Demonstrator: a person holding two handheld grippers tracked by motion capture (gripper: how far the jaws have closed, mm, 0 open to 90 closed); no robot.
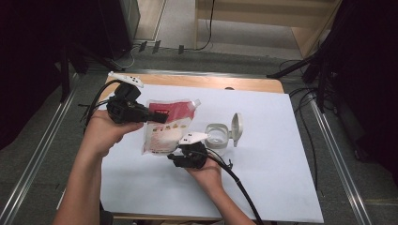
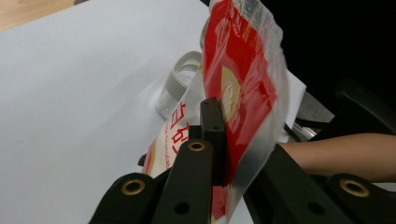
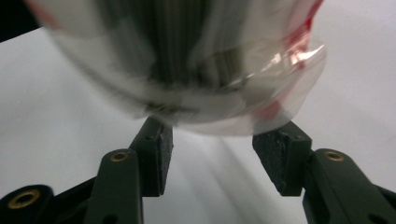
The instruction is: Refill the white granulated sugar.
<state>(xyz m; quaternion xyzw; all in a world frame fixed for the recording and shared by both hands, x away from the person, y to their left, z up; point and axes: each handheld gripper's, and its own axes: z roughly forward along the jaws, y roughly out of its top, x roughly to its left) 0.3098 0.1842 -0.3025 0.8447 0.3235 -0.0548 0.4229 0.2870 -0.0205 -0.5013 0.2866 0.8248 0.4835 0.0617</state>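
My left gripper [image 1: 162, 117] clamps pouch [image 1: 169, 126], lifted at worktop [image 1: 263, 187] centre | right gripper [image 1: 174, 157] open under its 6 o'clock end | jar [image 1: 217, 136] at 3 o'clock, lid open | pouring not begun

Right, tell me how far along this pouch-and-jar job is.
Done: the clear jar stands on the white table with its flip lid open.
In hand: the left gripper is shut on the red-and-white pouch, held up; the right gripper is open under its bottom edge.
Left: probably opening the pouch's spout and filling the jar.
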